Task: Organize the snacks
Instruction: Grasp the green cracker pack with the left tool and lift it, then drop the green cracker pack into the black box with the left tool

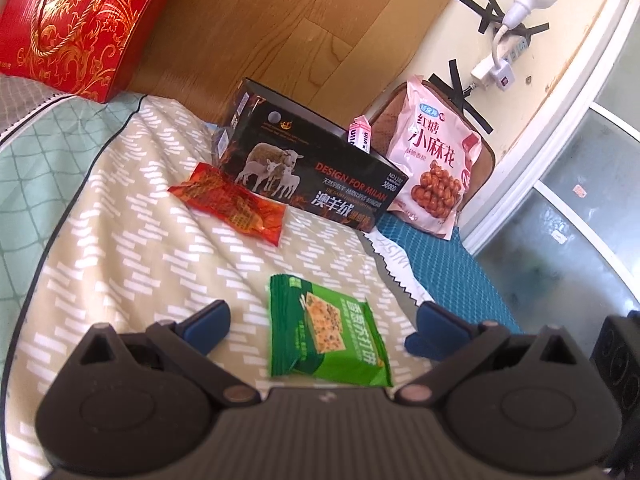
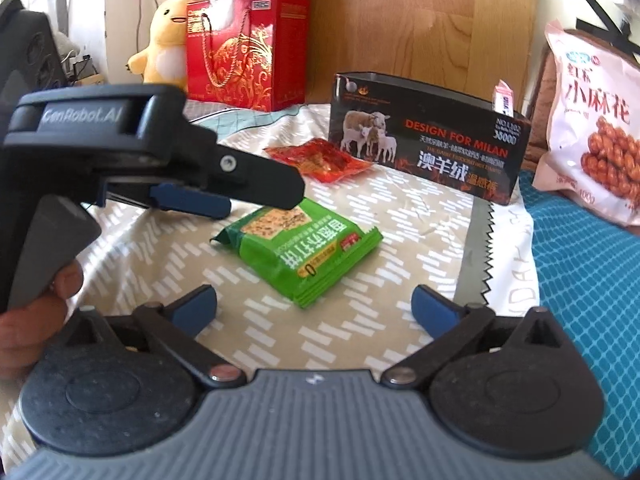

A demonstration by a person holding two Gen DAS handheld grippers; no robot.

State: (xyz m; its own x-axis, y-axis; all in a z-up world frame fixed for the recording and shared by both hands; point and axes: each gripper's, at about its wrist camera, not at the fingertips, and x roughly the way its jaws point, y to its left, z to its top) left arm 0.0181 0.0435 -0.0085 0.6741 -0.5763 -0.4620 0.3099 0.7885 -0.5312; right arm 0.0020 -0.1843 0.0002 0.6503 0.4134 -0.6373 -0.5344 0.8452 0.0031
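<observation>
Now | green packet (image 2: 298,246): 1 | red packet (image 2: 320,159): 1 | black box (image 2: 428,148): 1 | left hand-held gripper (image 1: 320,326), right hand-held gripper (image 2: 314,306): both agape, empty

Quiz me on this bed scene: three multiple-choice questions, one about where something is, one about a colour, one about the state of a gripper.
1. Where does the red snack packet lie?
A. in front of the black box
B. inside the red gift box
C. on the floor

2. What colour is the cracker packet between the grippers?
A. blue
B. green
C. yellow

3. How does the right gripper stand?
A. shut on the pink bag
B. shut on nothing
C. open, holding nothing

Answers:
1 A: the packet lies on the bedspread at the box's front face.
2 B: its wrapper is bright green.
3 C: its blue pads stand wide apart with only bedspread between them.
</observation>
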